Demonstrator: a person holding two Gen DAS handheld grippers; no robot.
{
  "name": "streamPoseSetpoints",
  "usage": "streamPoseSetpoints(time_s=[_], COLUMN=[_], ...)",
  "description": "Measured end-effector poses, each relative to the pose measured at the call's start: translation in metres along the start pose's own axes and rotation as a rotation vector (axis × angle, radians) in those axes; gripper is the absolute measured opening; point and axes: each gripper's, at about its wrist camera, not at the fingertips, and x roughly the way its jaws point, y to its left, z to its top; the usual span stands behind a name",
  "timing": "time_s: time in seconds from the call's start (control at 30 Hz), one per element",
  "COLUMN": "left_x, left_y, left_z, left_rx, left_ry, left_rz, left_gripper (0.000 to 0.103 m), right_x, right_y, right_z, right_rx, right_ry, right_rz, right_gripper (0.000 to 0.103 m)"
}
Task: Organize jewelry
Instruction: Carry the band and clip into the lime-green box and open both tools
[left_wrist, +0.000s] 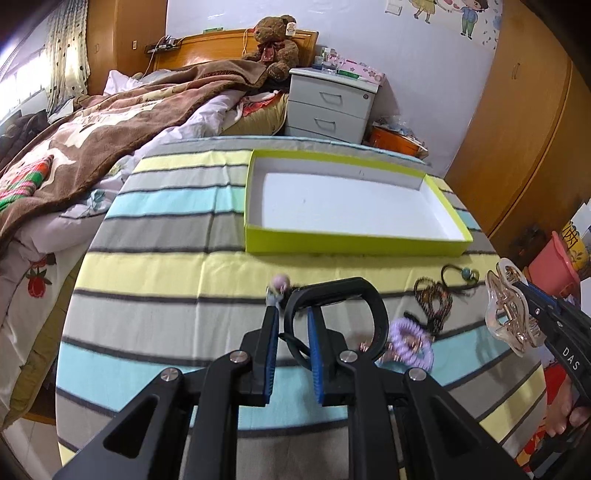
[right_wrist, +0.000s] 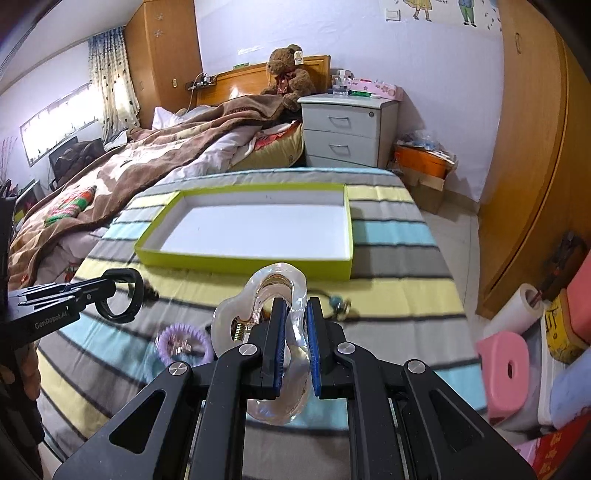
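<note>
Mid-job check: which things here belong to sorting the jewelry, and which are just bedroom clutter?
Job: green box, black clip in left gripper, clear clip in right gripper, purple coil tie, beaded tie.
Clutter: teddy bear, nightstand, pink stool.

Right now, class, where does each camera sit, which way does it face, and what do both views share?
Left wrist: on the left hand-held gripper, facing the green box and bed; it holds a black clip.
Right wrist: on the right hand-held gripper, same heading; it holds a clear claw clip.
Shared: box, purple coil tie, teddy bear, each other's gripper.
</note>
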Motion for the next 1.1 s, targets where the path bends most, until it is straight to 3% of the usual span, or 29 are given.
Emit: streamPoseSetpoints(time_s=[0.3,0.67,1.1], left_x=[0.015,0.045,0.095], left_y=[-0.009,-0.01,-0.005], left_z=[0.041,0.09,0.121], left_rx=[0.012,-0.006,-0.029], left_ry=[-0.007,-0.014,0.026], left_rz=[-0.013,-0.034,-0.032], left_gripper=[0.017,0.017,0.017], right_x=[0.021,0.075,0.134], right_y=[-0.008,-0.018,-0.023], right_z=[0.039,0.083,0.099], right_rx=[-0.011,-0.03,-0.035], right_ry=[-0.007,0.036,0.113], right_rz=[-0.006,-0.033,-0.044], right_gripper=[0.012,0.012,0.012])
